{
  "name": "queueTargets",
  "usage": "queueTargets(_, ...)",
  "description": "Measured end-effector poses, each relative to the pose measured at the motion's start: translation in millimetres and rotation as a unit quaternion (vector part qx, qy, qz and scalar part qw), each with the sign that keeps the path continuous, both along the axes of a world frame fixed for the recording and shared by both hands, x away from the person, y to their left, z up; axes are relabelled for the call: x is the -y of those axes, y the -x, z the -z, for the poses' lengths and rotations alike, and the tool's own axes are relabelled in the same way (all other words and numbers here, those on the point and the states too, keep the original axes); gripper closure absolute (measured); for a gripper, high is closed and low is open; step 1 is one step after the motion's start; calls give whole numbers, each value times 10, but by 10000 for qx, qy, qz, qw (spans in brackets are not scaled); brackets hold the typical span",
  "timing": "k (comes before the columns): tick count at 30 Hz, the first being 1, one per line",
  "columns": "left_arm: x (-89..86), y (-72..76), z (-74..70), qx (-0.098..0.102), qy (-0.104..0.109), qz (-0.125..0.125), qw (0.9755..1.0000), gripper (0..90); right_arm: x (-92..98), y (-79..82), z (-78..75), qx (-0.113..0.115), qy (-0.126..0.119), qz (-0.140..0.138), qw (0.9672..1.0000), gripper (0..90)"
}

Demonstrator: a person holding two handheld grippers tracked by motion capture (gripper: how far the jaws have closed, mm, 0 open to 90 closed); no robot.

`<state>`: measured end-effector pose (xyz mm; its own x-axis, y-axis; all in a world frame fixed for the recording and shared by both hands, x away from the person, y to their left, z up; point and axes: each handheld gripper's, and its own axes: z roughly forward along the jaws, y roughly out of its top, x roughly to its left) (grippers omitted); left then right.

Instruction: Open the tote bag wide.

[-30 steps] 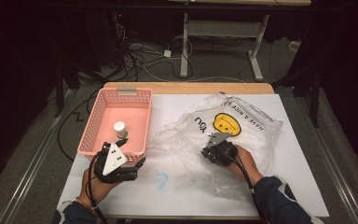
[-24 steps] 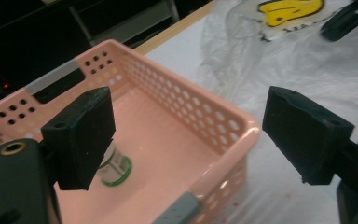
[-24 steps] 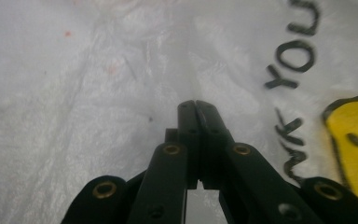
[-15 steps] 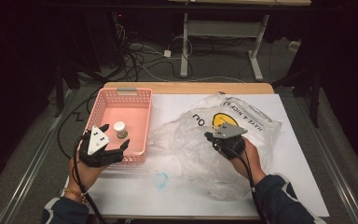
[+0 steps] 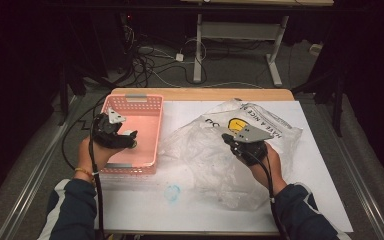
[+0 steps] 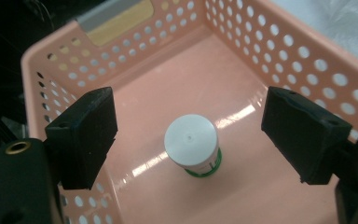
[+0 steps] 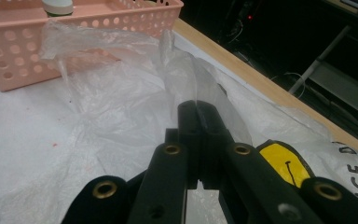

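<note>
A pink perforated basket stands at the table's left. Inside it stands a small white-capped bottle with a green label. My left gripper hovers over the basket, open, with the bottle below and between its pads, untouched. A clear plastic bag with a yellow smiley print lies crumpled on the right. My right gripper is shut on a fold of that bag and holds its edge lifted off the table. The right gripper sits over the bag's middle in the high view, the left gripper over the basket's near half.
A white sheet covers the table and carries a blue smudge near the front. The wooden table edge runs along the back. Cables and a desk frame lie on the floor beyond.
My left gripper moved from the basket's front edge up and over the inside of the basket, above the bottle. My right gripper rose, pulling the bag's fold upward.
</note>
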<state>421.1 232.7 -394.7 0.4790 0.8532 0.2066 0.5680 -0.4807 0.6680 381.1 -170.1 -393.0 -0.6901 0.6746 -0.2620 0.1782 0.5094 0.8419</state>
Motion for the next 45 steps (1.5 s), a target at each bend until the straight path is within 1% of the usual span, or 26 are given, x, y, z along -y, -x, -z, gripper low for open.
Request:
queueTargets(1,11,-48,30,-103,-108,-24,9999,174,6,-2,1,-14,-25,16,10000,900)
queueTargets(3,12,-147,104,-416,-116,-23,9991,197,24,-7,-1,-55,-66,4,10000,900)
queueTargets(4,16,-194,147,-531,-219,-46,9983,221,41,-11,-6,-67,-74,-8,10000,900)
queueTargets(6,14,-281,220,-779,-415,-156,9960,277,50,-12,-9,-100,-94,-22,9999,900)
queueTargets(7,-7,-356,276,-1047,-434,-199,9934,288,51,-12,-9,-105,-106,-24,9999,900)
queueTargets(8,-7,-356,276,-1047,-434,-199,9934,302,52,-11,-10,-114,-101,-41,9999,900)
queueTargets(9,-5,-409,309,-1297,-475,-139,9903,336,50,-10,-10,-118,-100,-59,9999,900)
queueTargets(11,-1,-437,325,-1515,-464,-40,9874,422,42,-9,-8,-116,-90,-89,9999,900)
queueTargets(12,-1,-437,325,-1515,-464,-40,9874,454,38,-8,-6,-116,-82,-101,9998,900)
queueTargets(13,7,-448,343,-1599,-518,-5,9858,456,36,-7,-5,-114,-74,-122,9998,900)
queueTargets(14,9,-450,348,-1602,-537,0,9856,461,34,-4,-5,-110,-74,-122,9998,900)
queueTargets(15,-10,-451,340,-1622,-416,2,9859,467,30,1,-5,-119,-84,-103,9998,900)
queueTargets(16,-10,-451,340,-1622,-416,2,9859,476,30,-1,-5,-96,-89,-111,9999,900)
queueTargets(17,-16,-448,332,-1609,-377,3,9862,477,32,-1,-6,-91,-91,-103,9999,900)
queueTargets(20,7,-424,314,-1516,-492,-39,9872,480,31,-2,-10,-57,-133,-58,9999,900)
queueTargets(21,1,-385,255,-1271,-324,-93,9913,480,32,-4,-13,-40,-151,-50,9999,900)
queueTargets(22,1,-385,255,-1271,-324,-93,9913,481,32,-4,-13,-40,-151,-50,9999,900)
queueTargets(23,-7,-361,216,-1106,-188,-145,9936,481,32,-9,-18,-6,-158,-14,9999,900)
queueTargets(25,9,-287,128,-803,-62,-199,9966,481,31,-16,-18,-3,-158,15,9999,900)
queueTargets(27,32,-196,56,-555,220,-216,9980,483,33,-31,-17,0,-189,73,9998,900)
queueTargets(30,83,-76,-9,-282,540,-258,9978,483,34,-51,-19,-11,-250,135,9996,900)
queueTargets(33,164,18,-67,-51,678,-165,9975,483,26,-77,-34,14,-285,193,9994,900)
queueTargets(37,258,106,-128,83,812,46,9967,483,3,-100,-74,62,-330,227,9992,900)
queueTargets(40,349,189,-154,114,939,330,9950,483,-8,-103,-64,33,-323,210,9993,900)
queueTargets(43,502,271,-194,185,896,582,9941,483,-1,-104,-51,15,-315,213,9993,900)
queueTargets(45,598,309,-213,220,951,759,9923,483,3,-105,-43,0,-330,205,9992,900)
